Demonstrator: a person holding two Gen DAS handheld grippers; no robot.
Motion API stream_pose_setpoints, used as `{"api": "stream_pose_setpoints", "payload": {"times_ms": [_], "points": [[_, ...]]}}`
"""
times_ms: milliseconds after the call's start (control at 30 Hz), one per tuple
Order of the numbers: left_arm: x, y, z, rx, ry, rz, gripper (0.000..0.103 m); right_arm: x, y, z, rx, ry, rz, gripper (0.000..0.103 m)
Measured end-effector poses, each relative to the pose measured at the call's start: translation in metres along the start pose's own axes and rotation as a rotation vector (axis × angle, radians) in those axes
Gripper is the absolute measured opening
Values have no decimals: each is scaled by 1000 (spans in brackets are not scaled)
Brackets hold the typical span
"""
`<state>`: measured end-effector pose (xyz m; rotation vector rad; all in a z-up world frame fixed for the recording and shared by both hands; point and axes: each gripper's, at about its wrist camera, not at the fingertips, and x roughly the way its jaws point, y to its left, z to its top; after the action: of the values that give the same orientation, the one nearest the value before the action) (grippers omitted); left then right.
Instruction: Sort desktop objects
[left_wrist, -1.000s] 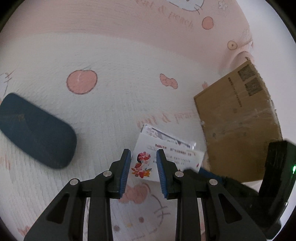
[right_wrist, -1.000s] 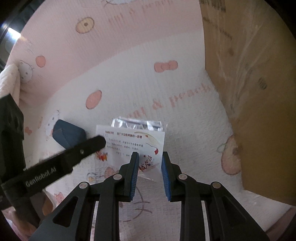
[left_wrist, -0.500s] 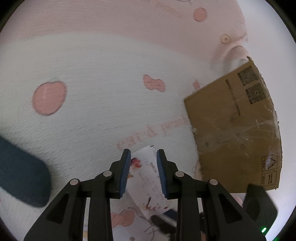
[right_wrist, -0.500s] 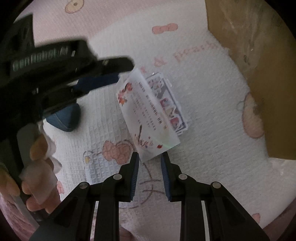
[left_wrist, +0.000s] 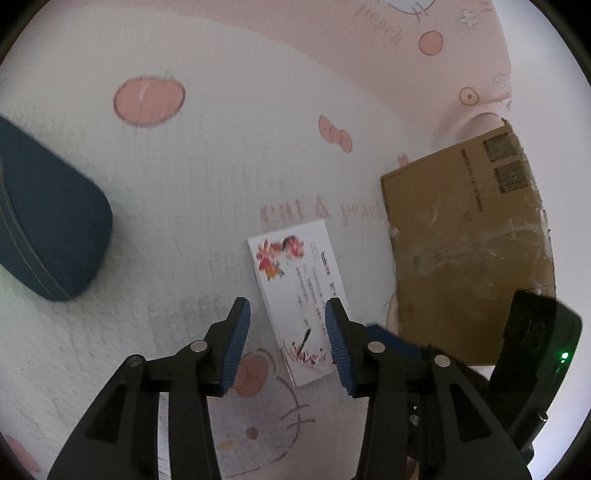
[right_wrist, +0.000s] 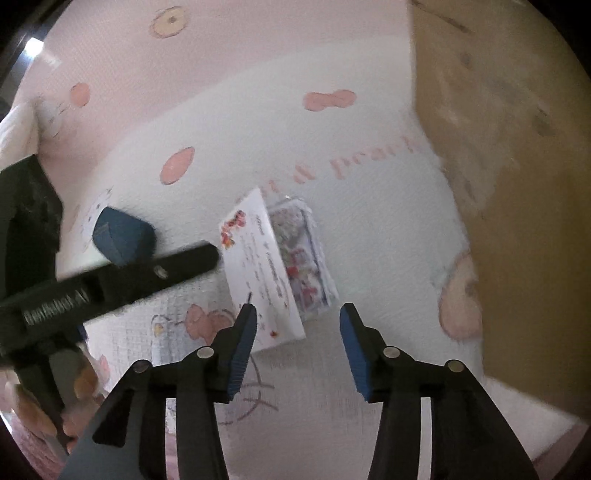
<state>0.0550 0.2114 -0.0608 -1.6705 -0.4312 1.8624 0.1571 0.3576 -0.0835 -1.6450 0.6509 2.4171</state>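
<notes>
A white card with red flowers and printed text (left_wrist: 299, 302) lies flat on the pink and white cloth; it also shows in the right wrist view (right_wrist: 258, 273), resting partly over a clear sleeve of colourful cards (right_wrist: 303, 266). My left gripper (left_wrist: 288, 339) is open and empty, its fingers astride the card's near end. My right gripper (right_wrist: 297, 343) is open and empty just in front of the card and sleeve. A dark blue glasses case (left_wrist: 44, 229) lies to the left, also seen in the right wrist view (right_wrist: 122, 240).
A brown cardboard box (left_wrist: 469, 251) stands at the right, close beside the right gripper (right_wrist: 517, 184). The left gripper's black body (right_wrist: 110, 284) crosses the left of the right wrist view. The cloth (left_wrist: 221, 155) covers the whole surface.
Both grippers opened and let go of the white card. The card, held tilted above the cloth half a second ago, now lies flat over the sleeve.
</notes>
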Motion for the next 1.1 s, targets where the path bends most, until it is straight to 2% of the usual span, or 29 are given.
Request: {"api": "stream_pose_setpoints", "payload": {"times_ms": [67,200,400,433,500,767,867,1000,1100], "points": [[5,3,-2,-20,11,-15,46,8,-1,5,-36,1,10,48],[11,7,0,-41,22,-31,46,22,-12,20,-25,40,31,48],[15,1,1,-18,17,-24,46,18,-16,22,-2,37,61,47],[17,-1,1,-5,15,-15,46,18,-16,22,2,40,61,46],[18,-5,1,12,11,-4,45,18,-16,23,11,47,62,34],[17,-7,2,22,-13,16,42,19,-17,25,46,72,67,26],[14,-5,8,40,-11,37,33,20,-17,23,72,82,110,26],[16,1,8,18,3,14,33,23,-23,22,118,68,141,26],[19,-3,5,39,-13,31,31,25,-29,23,174,52,164,26]]}}
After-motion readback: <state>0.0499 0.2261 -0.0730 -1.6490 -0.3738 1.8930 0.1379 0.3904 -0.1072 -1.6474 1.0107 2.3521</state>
